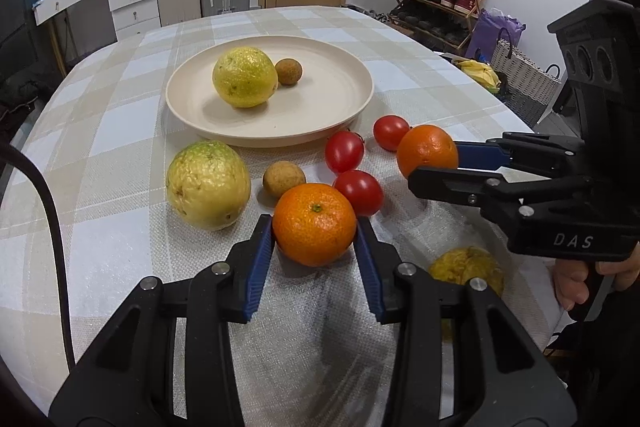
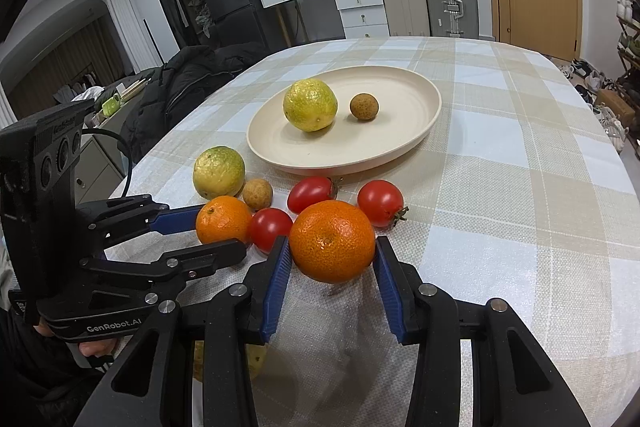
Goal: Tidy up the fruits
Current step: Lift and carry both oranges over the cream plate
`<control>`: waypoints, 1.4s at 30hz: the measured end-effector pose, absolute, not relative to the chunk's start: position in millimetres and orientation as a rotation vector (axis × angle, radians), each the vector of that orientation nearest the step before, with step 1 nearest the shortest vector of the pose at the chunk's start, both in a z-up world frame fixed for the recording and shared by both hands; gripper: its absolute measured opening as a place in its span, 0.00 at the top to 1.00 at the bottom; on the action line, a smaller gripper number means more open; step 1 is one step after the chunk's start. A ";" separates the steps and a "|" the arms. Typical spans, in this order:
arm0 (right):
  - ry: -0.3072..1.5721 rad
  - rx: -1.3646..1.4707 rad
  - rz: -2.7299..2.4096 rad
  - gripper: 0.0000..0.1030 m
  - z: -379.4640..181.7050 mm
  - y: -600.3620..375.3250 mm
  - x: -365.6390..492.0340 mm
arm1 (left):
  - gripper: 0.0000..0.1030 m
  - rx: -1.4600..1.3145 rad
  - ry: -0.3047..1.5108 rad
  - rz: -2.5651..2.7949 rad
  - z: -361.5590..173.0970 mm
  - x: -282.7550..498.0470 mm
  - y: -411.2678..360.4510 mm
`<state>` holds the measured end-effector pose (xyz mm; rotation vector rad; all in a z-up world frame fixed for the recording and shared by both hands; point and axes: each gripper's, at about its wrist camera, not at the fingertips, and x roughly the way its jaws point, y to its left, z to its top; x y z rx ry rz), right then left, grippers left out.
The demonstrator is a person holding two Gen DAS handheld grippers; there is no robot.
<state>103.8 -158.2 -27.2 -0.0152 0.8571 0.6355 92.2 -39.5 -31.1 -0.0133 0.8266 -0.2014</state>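
Observation:
A cream plate (image 1: 340,107) (image 2: 416,115) holds a yellow-green citrus (image 1: 245,76) (image 2: 310,104) and a small brown longan (image 1: 288,71) (image 2: 364,107). In front of it lie another yellow-green citrus (image 1: 208,183) (image 2: 219,172), a longan (image 1: 283,178) (image 2: 257,193) and three red tomatoes (image 1: 344,151) (image 2: 380,203). My left gripper (image 1: 315,227) (image 2: 224,233) is shut on an orange (image 1: 314,224) (image 2: 223,219). My right gripper (image 2: 331,247) (image 1: 434,157) is shut on a second orange (image 2: 332,241) (image 1: 427,151), slightly off the cloth.
The checked tablecloth (image 1: 120,115) covers an oval table. Another yellow fruit (image 1: 466,267) lies near the front edge under my right gripper. Bananas (image 1: 480,73) sit at the right edge. Shoe rack, suitcases and drawers stand beyond the table.

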 end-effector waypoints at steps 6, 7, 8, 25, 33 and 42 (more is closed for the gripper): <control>0.848 -0.008 0.639 0.58 -25.9 -158.6 103.5 | 0.64 -0.012 0.786 -0.206 -24.8 85.8 -38.5; 0.846 -0.008 0.640 0.58 -25.5 -158.9 103.2 | 0.64 -0.014 0.777 -0.206 -23.1 84.7 -38.0; 0.844 -0.007 0.642 0.58 -25.3 -158.9 103.0 | 0.64 -0.016 0.771 -0.206 -21.5 83.2 -37.0; 0.805 0.012 0.647 0.58 -15.9 -157.8 103.9 | 0.64 -0.066 0.658 -0.157 14.1 70.8 -10.8; 0.766 0.023 0.629 0.58 0.2 -160.7 111.8 | 0.64 -0.064 0.618 -0.121 27.8 78.1 -4.4; 0.760 0.033 0.624 0.58 8.8 -158.7 126.4 | 0.64 -0.068 0.617 -0.095 28.7 93.5 1.0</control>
